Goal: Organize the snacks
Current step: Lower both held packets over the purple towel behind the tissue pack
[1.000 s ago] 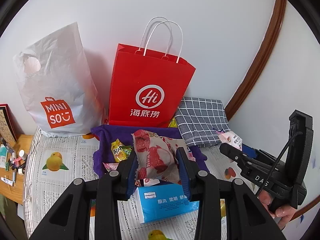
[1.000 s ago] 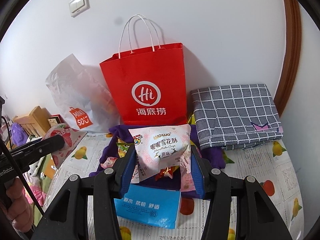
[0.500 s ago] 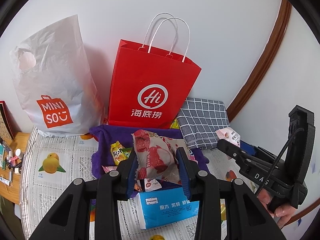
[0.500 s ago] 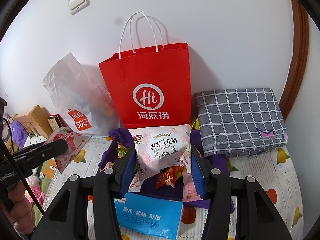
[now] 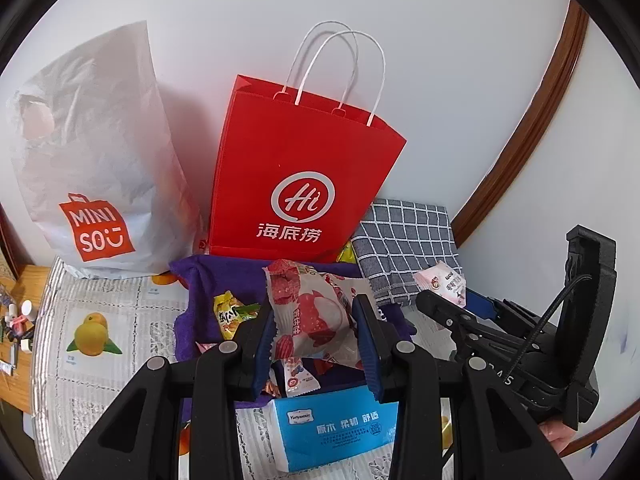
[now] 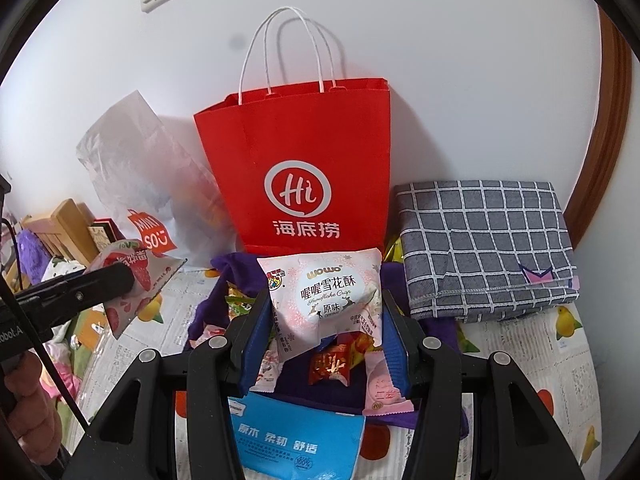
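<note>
My left gripper (image 5: 316, 320) is shut on a red-and-white strawberry snack packet (image 5: 312, 312), held above the purple cloth (image 5: 224, 276). My right gripper (image 6: 324, 316) is shut on a pale pink snowflake-crisp packet (image 6: 324, 300). Both point toward the red paper bag (image 5: 296, 184) with white handles, which stands upright against the wall, its mouth above the packets. In the left wrist view the right gripper (image 5: 440, 300) shows at the right with its pink packet (image 5: 440, 280). Several small snacks, such as a yellow-green one (image 5: 230, 312) and a red candy (image 6: 330, 366), lie loose on the cloth.
A white plastic Miniso bag (image 5: 92, 184) stands left of the red bag. A folded grey checked cloth (image 6: 480, 240) lies to the right. A blue tissue pack (image 5: 336, 428) sits near the front on the fruit-print tablecloth (image 5: 92, 332). Wooden furniture with small items is at far left.
Both grippers have moved a little closer to the red bag, which looks larger now. Their grips on the packets are unchanged.
</note>
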Tool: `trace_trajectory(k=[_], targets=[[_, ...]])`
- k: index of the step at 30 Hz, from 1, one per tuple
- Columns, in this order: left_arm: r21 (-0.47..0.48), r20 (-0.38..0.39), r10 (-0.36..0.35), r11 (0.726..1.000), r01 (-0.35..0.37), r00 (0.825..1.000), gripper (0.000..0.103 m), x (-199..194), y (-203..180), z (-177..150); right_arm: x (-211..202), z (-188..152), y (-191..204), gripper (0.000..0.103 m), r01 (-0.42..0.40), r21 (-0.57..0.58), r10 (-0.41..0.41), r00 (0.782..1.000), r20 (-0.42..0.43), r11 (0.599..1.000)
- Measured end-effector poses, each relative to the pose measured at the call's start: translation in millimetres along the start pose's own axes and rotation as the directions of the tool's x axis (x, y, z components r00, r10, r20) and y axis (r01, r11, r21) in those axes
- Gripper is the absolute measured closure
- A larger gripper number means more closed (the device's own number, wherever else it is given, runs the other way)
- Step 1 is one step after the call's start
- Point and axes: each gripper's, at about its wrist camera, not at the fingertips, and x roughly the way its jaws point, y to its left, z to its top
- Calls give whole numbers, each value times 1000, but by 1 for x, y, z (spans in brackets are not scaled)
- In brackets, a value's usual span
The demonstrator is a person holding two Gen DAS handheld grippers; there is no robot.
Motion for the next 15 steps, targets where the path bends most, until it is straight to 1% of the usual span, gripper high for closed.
trace_trajectory(k=[9, 15], targets=[[1, -31, 5, 1000, -5, 1000, 68, 22, 3, 1, 23, -2, -5, 52, 13, -20, -13, 1000, -28, 1000], [-6, -46, 2, 1000, -3, 999, 68, 36, 6, 0, 38, -4, -13, 52, 23, -11, -23, 998, -50, 1000]])
